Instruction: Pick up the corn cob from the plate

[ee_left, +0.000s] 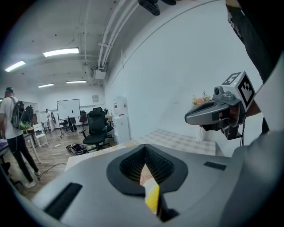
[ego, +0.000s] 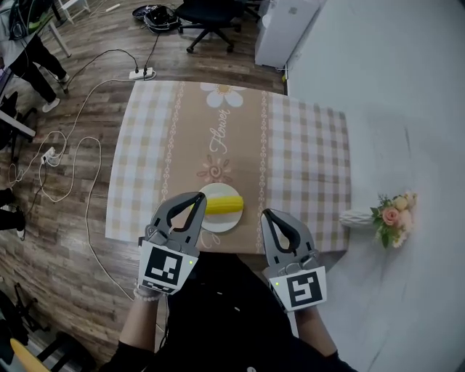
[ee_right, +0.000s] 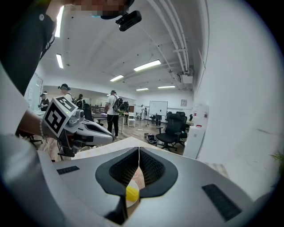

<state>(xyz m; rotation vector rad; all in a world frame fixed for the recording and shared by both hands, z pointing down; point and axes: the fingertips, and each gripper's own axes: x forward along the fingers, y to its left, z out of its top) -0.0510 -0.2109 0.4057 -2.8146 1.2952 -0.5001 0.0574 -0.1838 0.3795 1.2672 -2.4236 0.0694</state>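
A yellow corn cob (ego: 224,205) lies on a small white plate (ego: 219,221) near the front edge of the checked tablecloth (ego: 305,145). My left gripper (ego: 199,198) hovers at the plate's left rim, shut and empty. To the plate's right, my right gripper (ego: 267,215) is also shut and empty. In the left gripper view the jaws meet at the left gripper (ee_left: 144,150), with a bit of the corn cob (ee_left: 152,198) showing below them. The right gripper view shows the right gripper (ee_right: 139,151) closed, the corn cob (ee_right: 132,193) beneath it.
A white vase with pink flowers (ego: 389,213) lies on the white surface right of the table. Cables and a power strip (ego: 139,73) run over the wooden floor at left. An office chair (ego: 211,18) and a white cabinet (ego: 287,29) stand beyond the table.
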